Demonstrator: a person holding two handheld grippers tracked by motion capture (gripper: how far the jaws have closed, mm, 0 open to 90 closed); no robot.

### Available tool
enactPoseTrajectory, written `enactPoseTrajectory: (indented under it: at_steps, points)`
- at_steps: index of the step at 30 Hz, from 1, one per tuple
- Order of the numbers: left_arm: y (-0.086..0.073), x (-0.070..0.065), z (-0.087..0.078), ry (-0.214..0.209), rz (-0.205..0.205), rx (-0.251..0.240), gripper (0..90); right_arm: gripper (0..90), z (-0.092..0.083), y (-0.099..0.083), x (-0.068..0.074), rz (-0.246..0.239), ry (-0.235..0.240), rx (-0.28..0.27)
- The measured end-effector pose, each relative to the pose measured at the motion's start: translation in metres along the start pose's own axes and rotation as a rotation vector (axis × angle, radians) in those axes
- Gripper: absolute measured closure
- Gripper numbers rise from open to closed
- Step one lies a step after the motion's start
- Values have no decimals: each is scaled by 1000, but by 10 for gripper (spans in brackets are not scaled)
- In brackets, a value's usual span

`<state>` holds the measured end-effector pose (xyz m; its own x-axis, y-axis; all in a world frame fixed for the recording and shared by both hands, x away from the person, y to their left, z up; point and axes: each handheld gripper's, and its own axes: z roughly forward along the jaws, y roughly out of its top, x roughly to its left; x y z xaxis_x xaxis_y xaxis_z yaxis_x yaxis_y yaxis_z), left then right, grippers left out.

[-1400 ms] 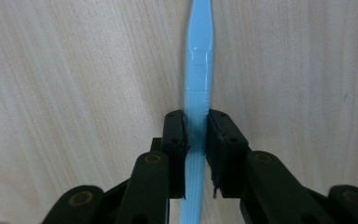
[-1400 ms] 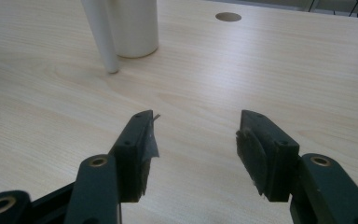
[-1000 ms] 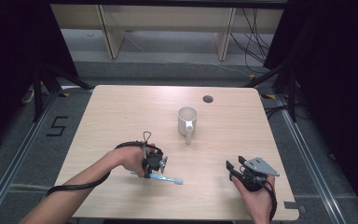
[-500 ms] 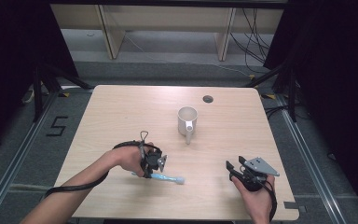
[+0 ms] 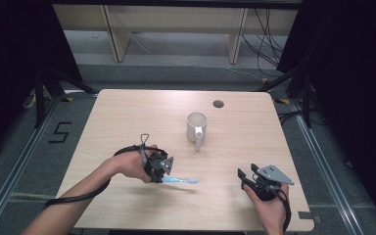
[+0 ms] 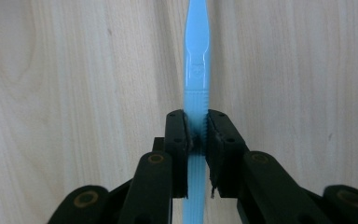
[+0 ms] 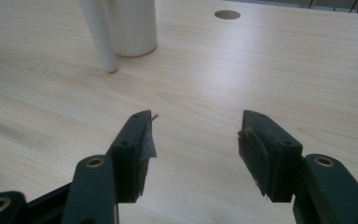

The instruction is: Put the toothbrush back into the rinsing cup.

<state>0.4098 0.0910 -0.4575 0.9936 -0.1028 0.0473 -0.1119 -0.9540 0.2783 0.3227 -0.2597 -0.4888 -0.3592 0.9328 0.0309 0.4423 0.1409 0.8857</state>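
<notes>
I see a pale wooden table [image 5: 127, 117] over a grey floor. Nearest me, my right gripper [image 5: 248, 176] rests at the front right, jaws spread wide with nothing between them. My left gripper [image 5: 165, 170] clamps a light-blue toothbrush [image 5: 181, 180] by its handle. Farther back stands a white mug [image 5: 197, 126], well apart.

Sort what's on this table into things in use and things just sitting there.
In use: blue toothbrush, clamped in the left tool; likely the white mug, standing upright nearby.
Just there: the open right tool, holding nothing; the table's round hole.
</notes>
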Motion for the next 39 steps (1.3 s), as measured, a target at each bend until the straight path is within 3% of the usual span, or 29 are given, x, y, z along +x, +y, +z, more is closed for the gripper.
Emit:
enactPoseTrajectory:
  at_steps: [1,3,12,13,14,16,17,20,22,25,26,28,29,31,33,34,39]
  points:
    - [-1,-1,0,-2,-23,-24,785,450,0,0,0,2,3,9]
    - [-1,0,-3,5,-6,-26,785,450,0,0,1,0,0,11]
    - [-5,1,-13,29,-37,-148,785,448,2,-1,2,-19,-8,10]
    - [-5,1,-15,38,-36,-162,785,448,3,-1,2,-14,-4,1]
    - [-5,1,-16,46,-43,-174,785,448,2,-1,6,35,5,11]
    - [-6,1,-17,61,-49,-192,785,448,3,-1,7,38,12,14]
    - [-6,1,-18,63,-50,-200,785,448,4,-1,4,7,19,6]
    - [-7,0,-21,73,-61,-241,786,448,2,-1,5,10,16,22]
    - [-7,0,-23,75,-68,-269,786,448,2,-1,4,-24,2,9]
    - [-8,-1,-24,87,-73,-300,786,448,3,-1,5,-20,6,10]
    - [-9,-1,-24,91,-74,-311,786,448,3,-1,7,1,10,18]
    - [-9,-3,-24,88,-83,-335,786,448,4,-1,6,-19,6,10]
    - [-9,-4,-24,93,-87,-354,786,448,4,-1,9,16,12,22]
    - [-11,-4,-24,100,-91,-375,786,448,7,-2,7,-14,22,6]
    - [-11,-4,-24,103,-92,-388,786,448,6,-1,9,5,24,22]
    - [-12,-4,-24,103,-92,-397,786,448,6,-1,8,-18,18,23]
    - [-15,-7,-23,105,-125,-472,786,448,6,-1,9,-18,23,19]
